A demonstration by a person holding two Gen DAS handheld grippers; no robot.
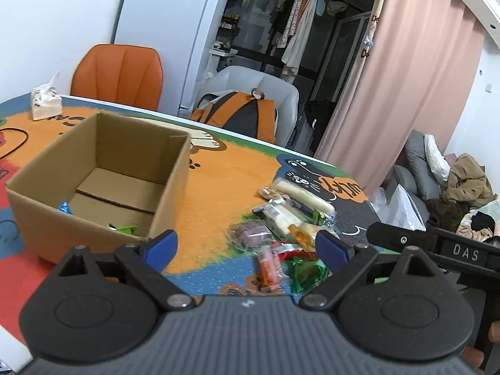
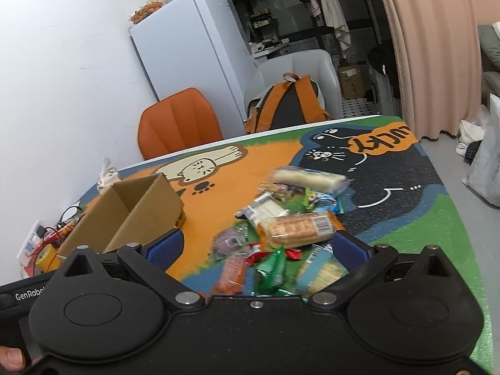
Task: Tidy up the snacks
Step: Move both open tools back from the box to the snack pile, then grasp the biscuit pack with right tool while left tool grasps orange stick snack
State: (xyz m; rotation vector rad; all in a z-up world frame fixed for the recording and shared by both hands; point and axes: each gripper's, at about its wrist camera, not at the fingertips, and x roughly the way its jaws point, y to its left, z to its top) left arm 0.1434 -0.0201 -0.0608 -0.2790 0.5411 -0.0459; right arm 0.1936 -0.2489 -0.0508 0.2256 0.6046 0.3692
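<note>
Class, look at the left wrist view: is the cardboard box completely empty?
No. The cardboard box already holds a blue-wrapped snack and a green-wrapped snack near its front wall.

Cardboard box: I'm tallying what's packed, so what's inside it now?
The cardboard box holds a blue-wrapped snack and a green wrapper by its near wall. That wall hides the floor directly behind it; the rest is bare.

Cardboard box (image 1: 97,168) sits on the table mat (image 1: 215,187), snack pile (image 1: 281,228) to its right
</note>
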